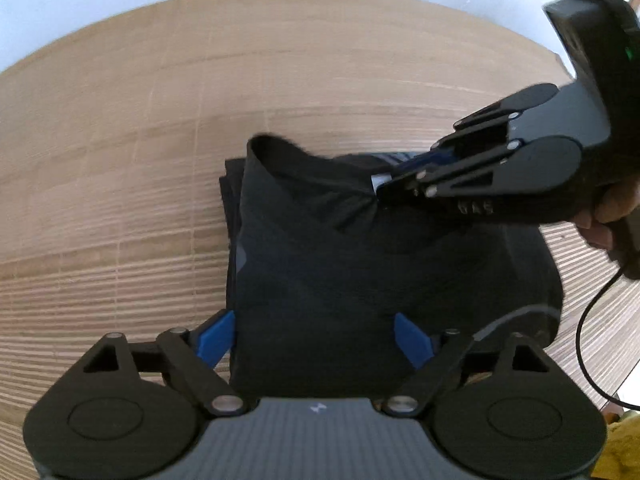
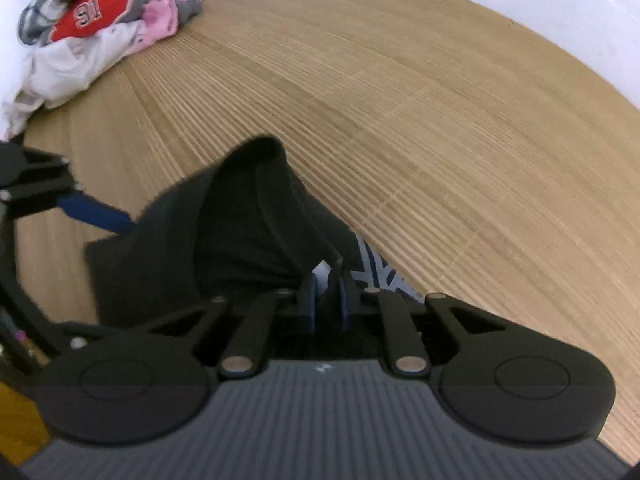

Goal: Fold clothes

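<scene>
On the striped light wooden table (image 1: pixel 120 128) lies a black folded cloth garment (image 1: pixel 320 248), about in the middle. Its far left corner stands up in a soft hump. The right gripper (image 1: pixel 380 190), black with blue finger pads, reaches in from the right and pinches a bunch of the black cloth at the far right side. Its jaws are squeezed nearly together with the cloth between them, and a small white tag (image 2: pixel 322 270) peeks out there. Just beside the pinch, a bit of dark blue cloth with white lines (image 2: pixel 376 272) shows under the black. The left gripper (image 1: pixel 312 338) sits at the near edge of the garment. Its jaws are spread wide, one blue pad (image 1: pixel 214 338) on each side of the cloth, and they are not squeezing it. Far off at the left corner of the table is a loose pile of pink, white, grey and red clothes (image 2: pixel 92 32).
</scene>
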The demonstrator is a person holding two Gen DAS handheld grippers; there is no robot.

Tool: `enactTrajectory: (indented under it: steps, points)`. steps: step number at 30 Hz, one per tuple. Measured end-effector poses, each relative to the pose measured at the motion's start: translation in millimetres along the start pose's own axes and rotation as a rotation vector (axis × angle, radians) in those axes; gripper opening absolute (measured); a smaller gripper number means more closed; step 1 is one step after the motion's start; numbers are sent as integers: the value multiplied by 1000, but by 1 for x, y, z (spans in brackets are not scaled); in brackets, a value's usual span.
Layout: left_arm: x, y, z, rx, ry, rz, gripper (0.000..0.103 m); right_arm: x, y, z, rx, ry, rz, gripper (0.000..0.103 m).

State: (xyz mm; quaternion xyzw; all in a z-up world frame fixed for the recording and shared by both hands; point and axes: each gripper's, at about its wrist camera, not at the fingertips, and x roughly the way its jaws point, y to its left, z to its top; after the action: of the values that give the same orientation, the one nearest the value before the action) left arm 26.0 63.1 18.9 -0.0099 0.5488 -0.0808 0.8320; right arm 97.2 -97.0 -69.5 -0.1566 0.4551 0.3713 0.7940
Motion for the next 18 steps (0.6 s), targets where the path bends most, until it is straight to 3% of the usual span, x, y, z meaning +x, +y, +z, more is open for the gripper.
enactTrajectory:
  steps: [3, 5, 6, 8, 10, 15, 16, 18]
  points:
    - [2, 7, 0, -36, 22, -25, 94, -2, -28, -6, 218, -53, 81, 13]
    - [-1, 7, 1, -41, 19, -21, 93, -11, -48, -11, 370, -75, 131, 20]
    - [-4, 6, 2, -34, 11, -11, 93, -20, -56, -14, 432, -107, 126, 28]
    - [-12, 2, 4, -17, -17, 8, 89, -50, -68, -22, 490, -236, 64, 28]
    - [-18, -2, 9, -5, -51, -1, 89, -75, -75, -27, 452, -281, 55, 28]
    - [-19, -11, 37, 30, -110, -41, 89, -74, -49, -36, 220, -123, 145, 28]
    - [-15, -14, 42, 47, -111, -38, 89, -67, -42, -38, 185, -94, 145, 24]
    - [-1, -20, 51, 74, -82, 0, 89, -51, -36, -39, 153, -34, 67, 24]
